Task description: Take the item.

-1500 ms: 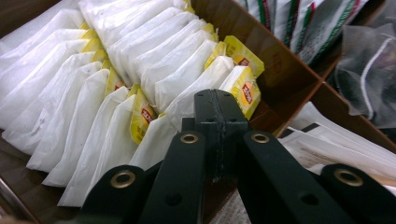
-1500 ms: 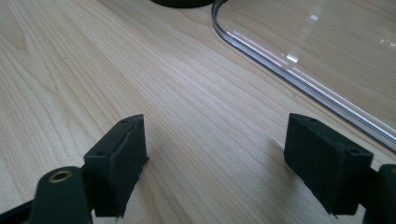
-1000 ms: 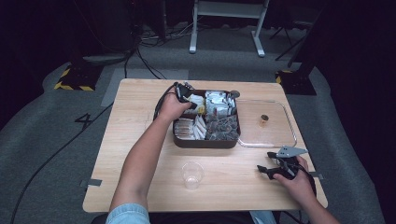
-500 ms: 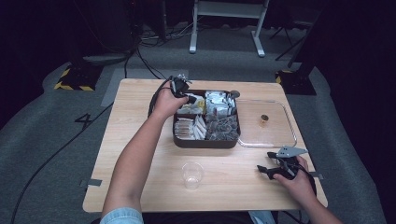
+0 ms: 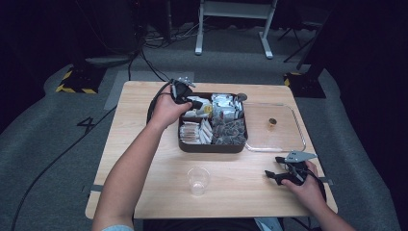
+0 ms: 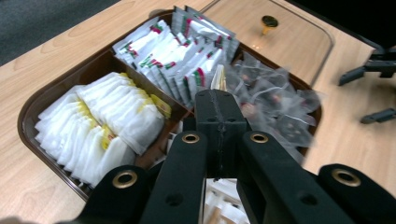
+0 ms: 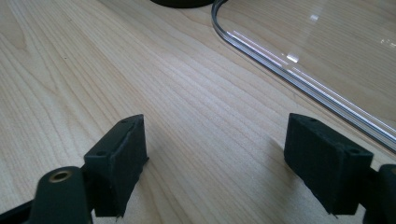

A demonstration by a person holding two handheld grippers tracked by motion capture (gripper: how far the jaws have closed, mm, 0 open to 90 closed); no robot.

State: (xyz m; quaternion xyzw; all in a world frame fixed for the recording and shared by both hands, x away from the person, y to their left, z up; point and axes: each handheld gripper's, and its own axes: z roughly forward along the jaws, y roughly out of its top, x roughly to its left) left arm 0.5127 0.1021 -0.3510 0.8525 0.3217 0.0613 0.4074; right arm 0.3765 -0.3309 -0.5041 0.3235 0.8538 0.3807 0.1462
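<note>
Tray: one dark brown tray [image 5: 211,145], rounded corners, four compartments of sachets, at table [image 5: 144,159] centre.
Left gripper [image 6: 219,109]: over the tray's far-left compartment; its own view shows jaws pressed together, nothing plainly between them.
Right gripper [image 5: 278,174]: near right on the table, jaws spread, nothing between.
Lid: one clear lid [image 5: 284,139], gold knob, right of tray.
Cup: one clear plastic cup [image 5: 198,180], near centre.

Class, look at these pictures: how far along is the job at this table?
Done: the clear lid lies beside the open box, and an apparently empty cup stands ready. In hand: the left gripper, jaws closed, seems to pinch a sachet above the box. Left: probably taking it to the cup; the right gripper rests open.
</note>
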